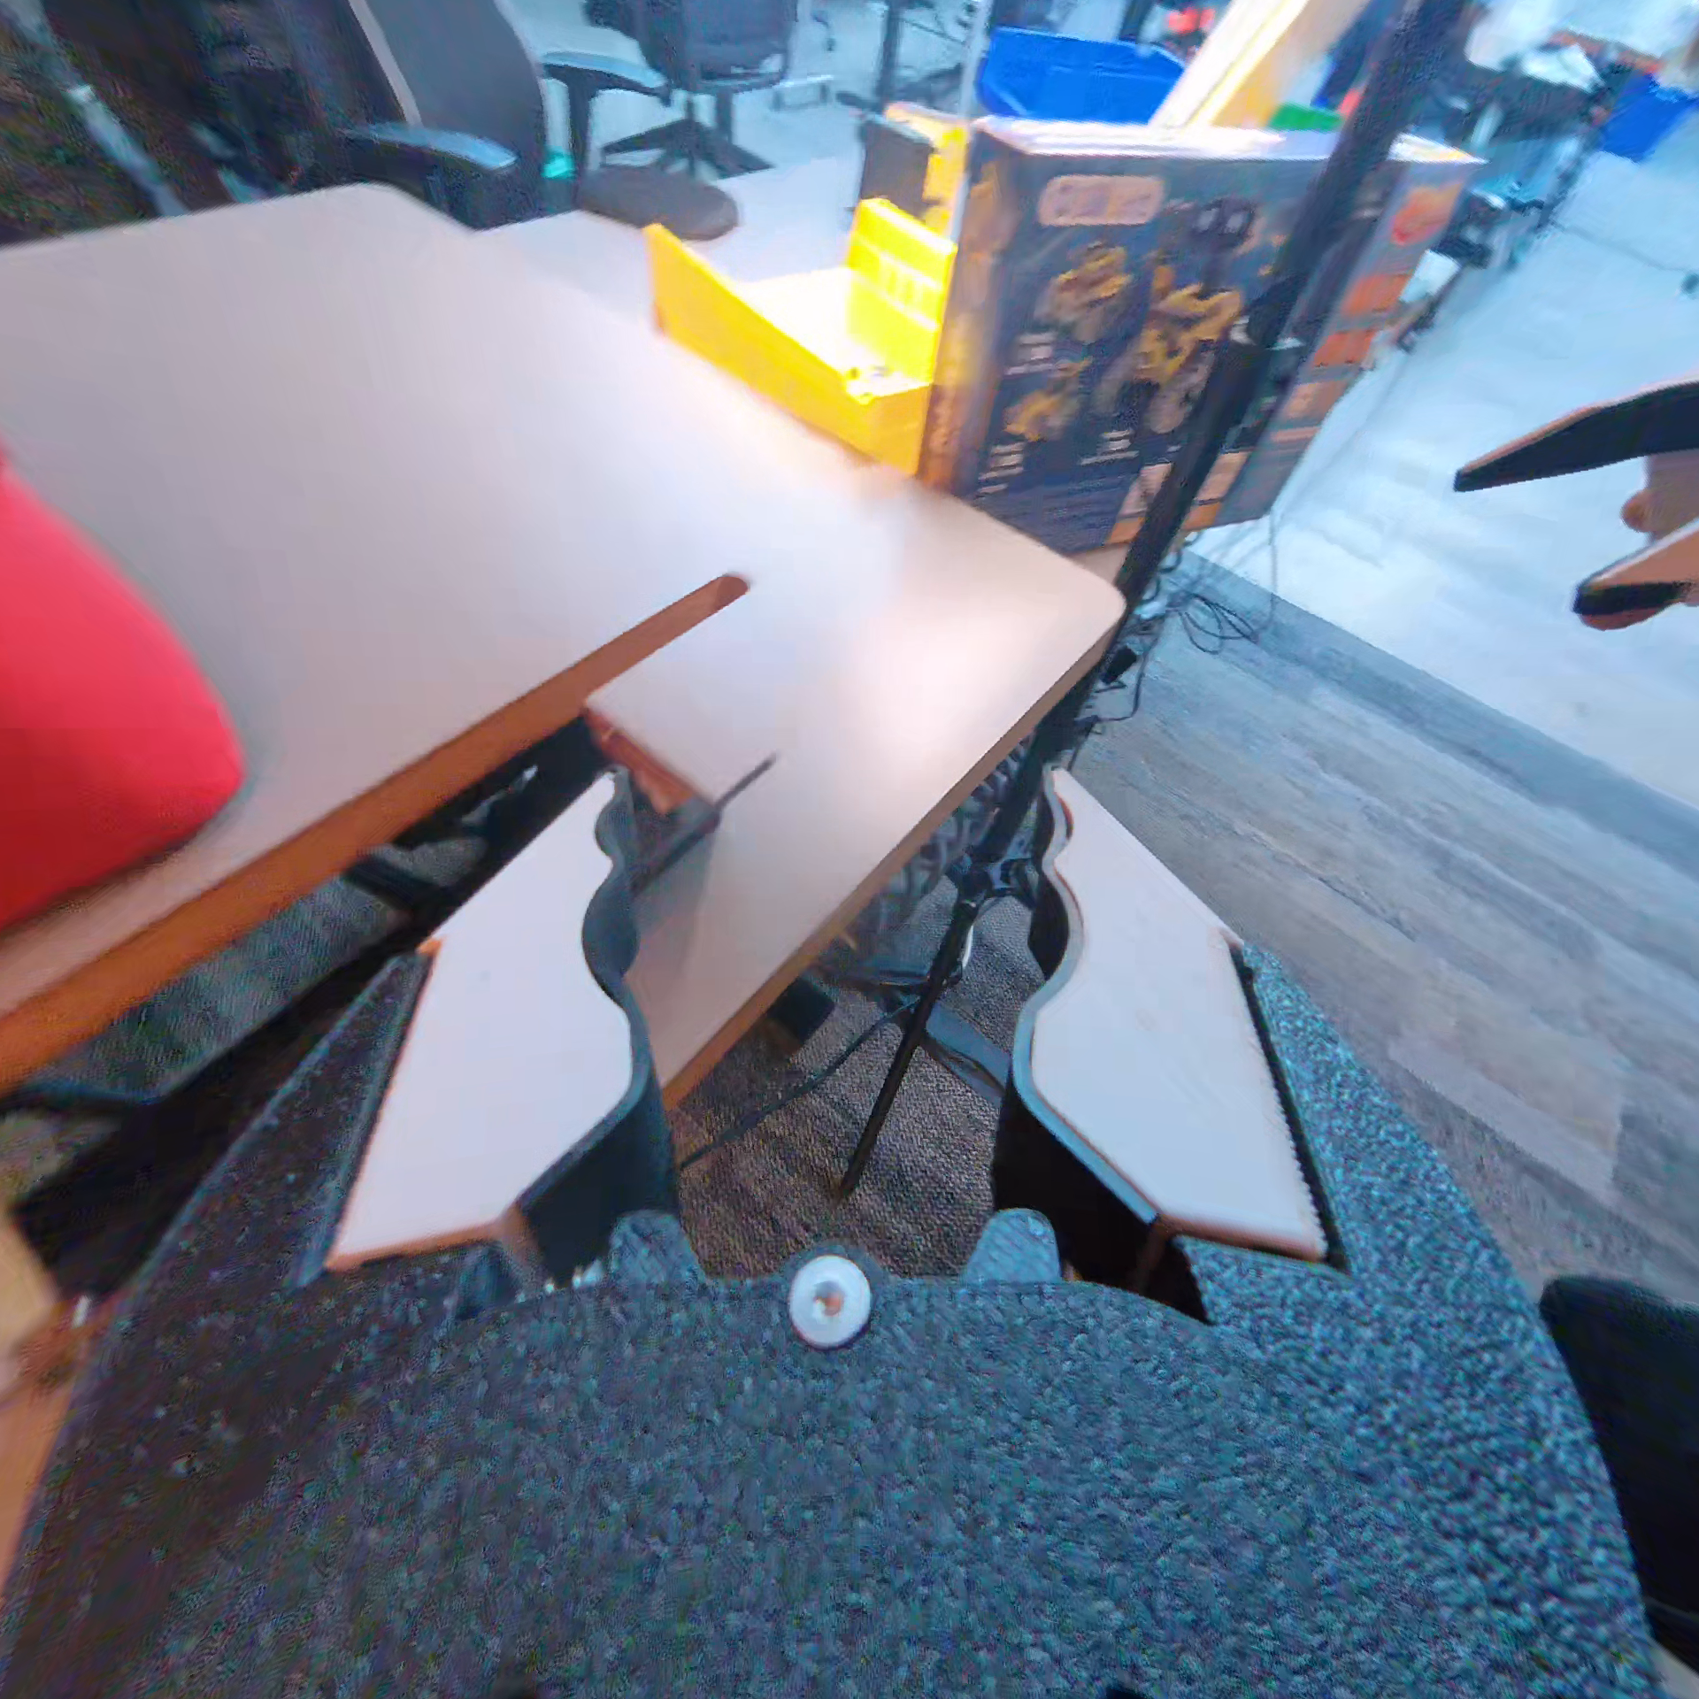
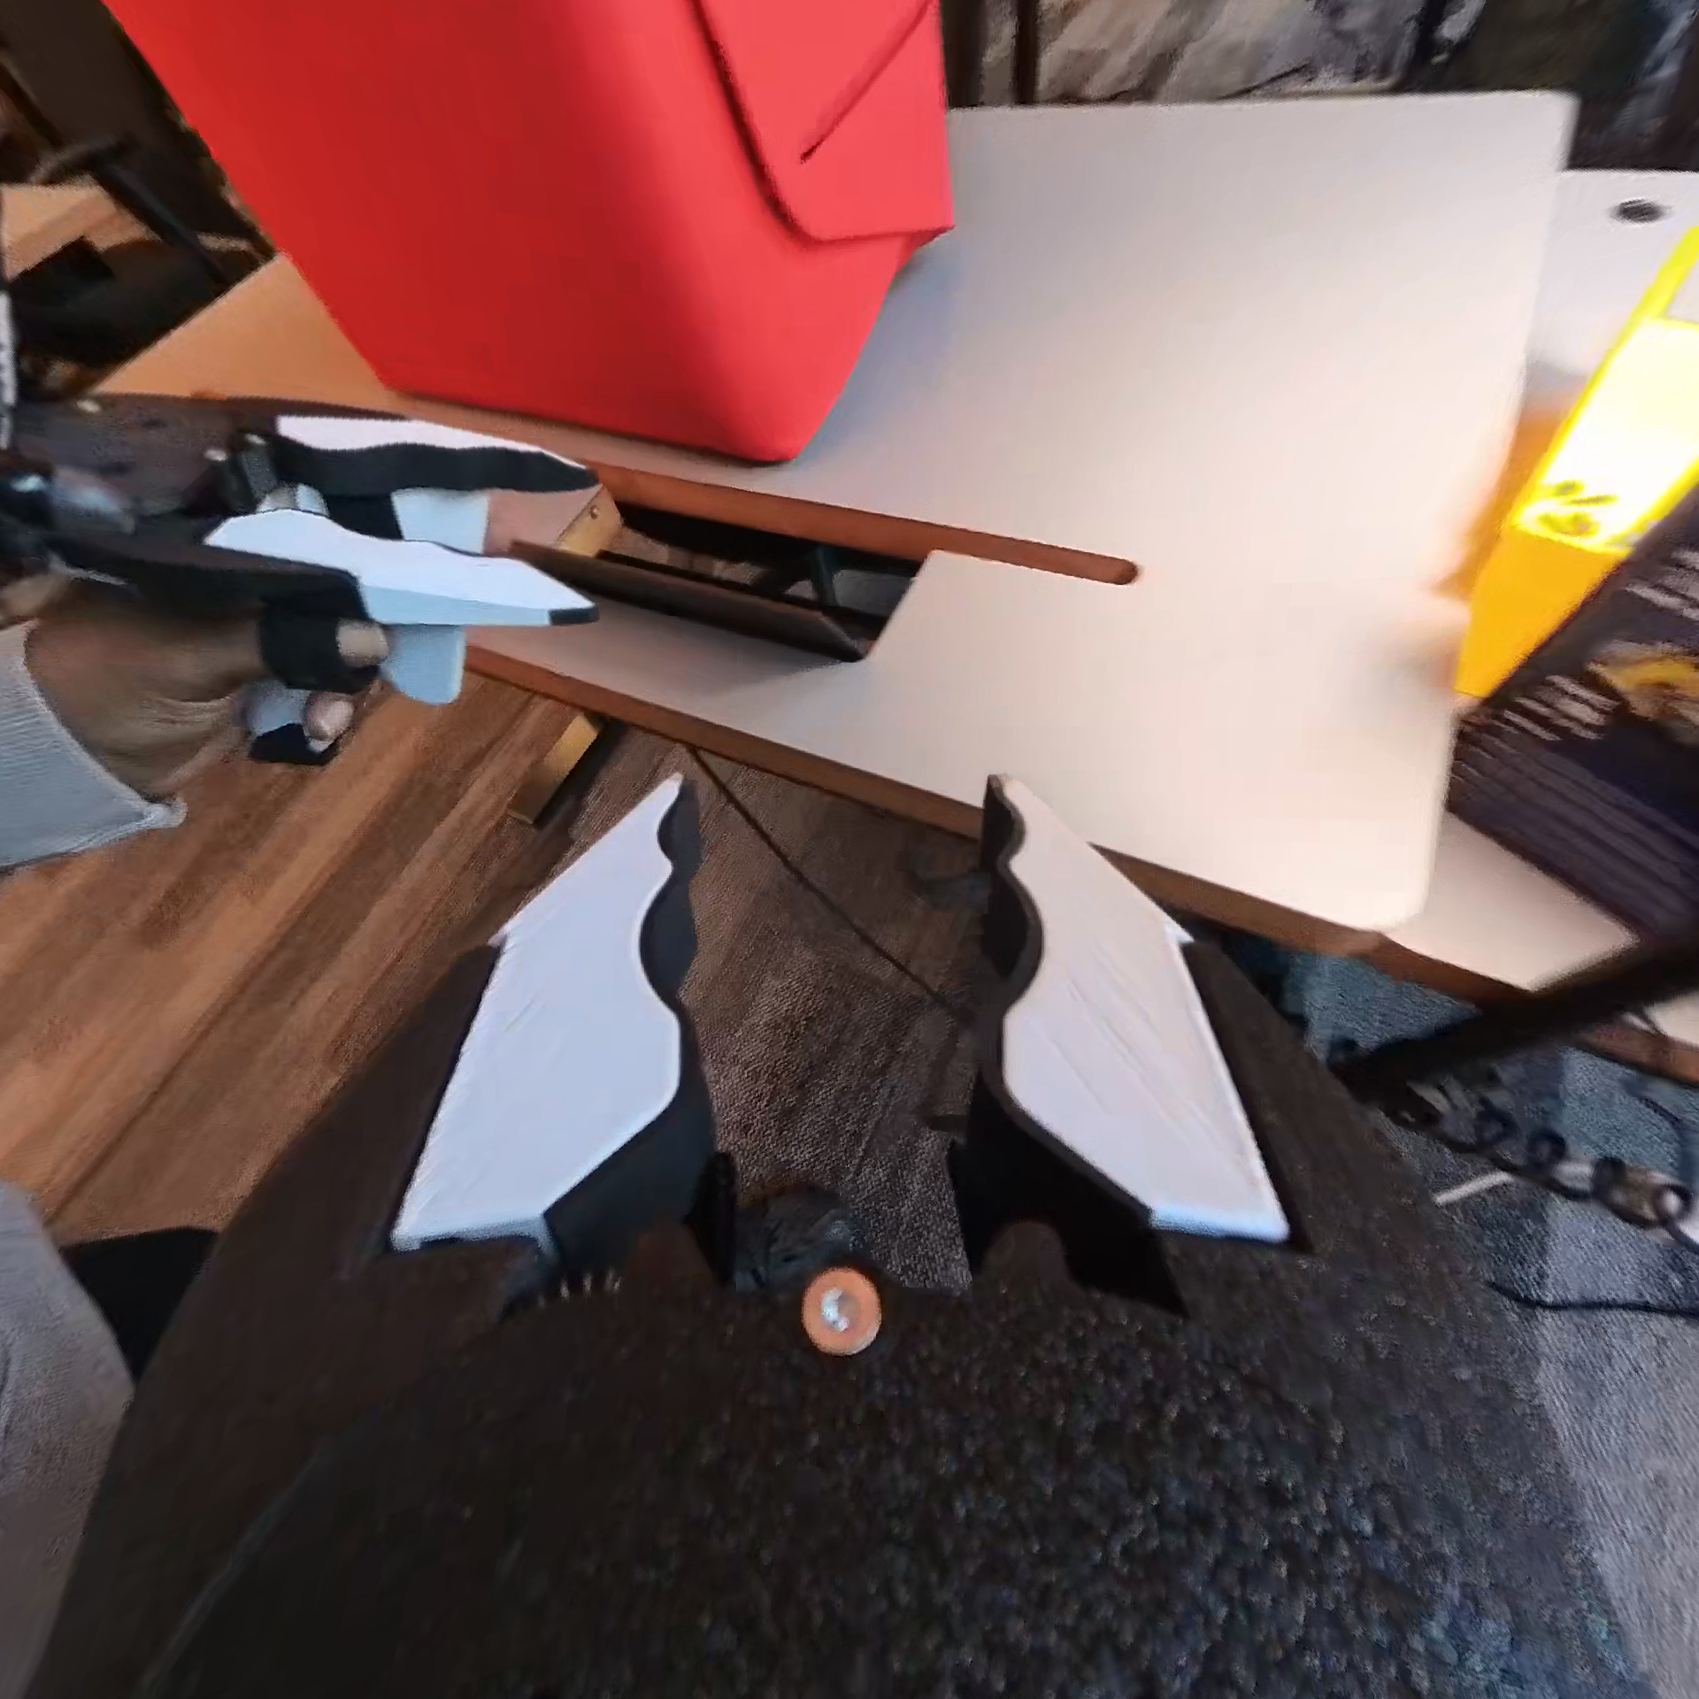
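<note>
Both grippers hover off the near edge of the table (image 2: 1195, 368), and neither holds anything. The left gripper (image 1: 837, 800) has its fingers spread wide with only carpet (image 1: 827, 1149) and a black tripod stand (image 1: 1195, 487) showing through the gap. Its left finger overlaps the corner of the table in its own view, but whether it touches cannot be told. In the right wrist view this gripper comes in from the left, held in a person's hand (image 2: 165, 699), with its tips just beside the notch and narrow slot (image 2: 1011, 563) cut into the table's edge.

The right gripper (image 2: 838, 791) is likewise released and empty. It sits lower and nearer, over the floor where wood planks (image 2: 230, 965) meet carpet, short of the table's rim.

A red fabric bag (image 2: 552, 230) with a flap stands on the table behind the notch. It is the thing closest to the left gripper and is apart from both. At the table's far right are a yellow plastic bin (image 1: 791, 340) and, touching it, an upright dark printed box (image 1: 1103, 322). Office chairs (image 1: 441, 110) and a blue bin (image 1: 1076, 74) stand well beyond. Both views are blurred.
</note>
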### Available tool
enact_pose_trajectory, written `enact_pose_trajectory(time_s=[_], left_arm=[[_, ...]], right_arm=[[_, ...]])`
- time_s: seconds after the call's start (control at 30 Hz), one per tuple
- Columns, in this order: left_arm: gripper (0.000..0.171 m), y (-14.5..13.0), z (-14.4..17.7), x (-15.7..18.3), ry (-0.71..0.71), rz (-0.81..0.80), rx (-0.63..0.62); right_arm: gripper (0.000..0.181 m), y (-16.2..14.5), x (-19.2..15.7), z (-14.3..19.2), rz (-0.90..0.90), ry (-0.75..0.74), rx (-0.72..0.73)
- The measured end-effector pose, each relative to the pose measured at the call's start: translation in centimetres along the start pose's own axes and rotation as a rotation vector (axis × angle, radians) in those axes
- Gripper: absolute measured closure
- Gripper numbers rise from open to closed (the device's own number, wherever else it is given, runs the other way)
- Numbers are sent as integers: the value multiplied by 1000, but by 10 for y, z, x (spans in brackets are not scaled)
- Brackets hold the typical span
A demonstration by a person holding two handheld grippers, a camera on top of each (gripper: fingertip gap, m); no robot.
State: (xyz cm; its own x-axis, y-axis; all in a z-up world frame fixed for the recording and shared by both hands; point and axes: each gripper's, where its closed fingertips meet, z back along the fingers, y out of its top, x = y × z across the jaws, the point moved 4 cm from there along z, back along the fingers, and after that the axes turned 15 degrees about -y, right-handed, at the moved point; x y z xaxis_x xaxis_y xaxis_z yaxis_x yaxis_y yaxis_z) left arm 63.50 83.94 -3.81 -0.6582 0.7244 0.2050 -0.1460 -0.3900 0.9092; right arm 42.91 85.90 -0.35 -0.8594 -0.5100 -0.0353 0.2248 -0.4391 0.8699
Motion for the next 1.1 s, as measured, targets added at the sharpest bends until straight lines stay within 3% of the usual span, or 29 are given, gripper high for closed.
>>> enact_pose_trajectory(time_s=[0.1, 0.2, 0.33, 0.43, 0.6, 0.73, 0.93, 1.1], left_arm=[[86, 49, -44, 36, -69, -94, -21], [87, 110, -95, 95, -138, -193, -2], [88, 188, -170, 208, -223, -258, 52], [89, 226, -230, 306, -333, -188, 104], [90, 261, -334, 452, -477, -242, 122], [91, 282, -423, 543, -598, -280, 110], [91, 296, -573, 635, -717, -300, -2], [92, 300, -742, 711, -796, -309, -71]], right_arm=[[122, 3, 45, 51, -63, -87, 49], [122, 5, 104, 113, -92, -179, 120], [122, -8, 208, 211, -92, -295, 204], [120, -40, 294, 293, -101, -380, 190], [120, -111, 421, 436, -153, -602, 146], [122, -155, 499, 526, -224, -755, 148], [123, -188, 604, 585, -444, -810, 265], [122, -234, 731, 615, -401, -877, 170]])
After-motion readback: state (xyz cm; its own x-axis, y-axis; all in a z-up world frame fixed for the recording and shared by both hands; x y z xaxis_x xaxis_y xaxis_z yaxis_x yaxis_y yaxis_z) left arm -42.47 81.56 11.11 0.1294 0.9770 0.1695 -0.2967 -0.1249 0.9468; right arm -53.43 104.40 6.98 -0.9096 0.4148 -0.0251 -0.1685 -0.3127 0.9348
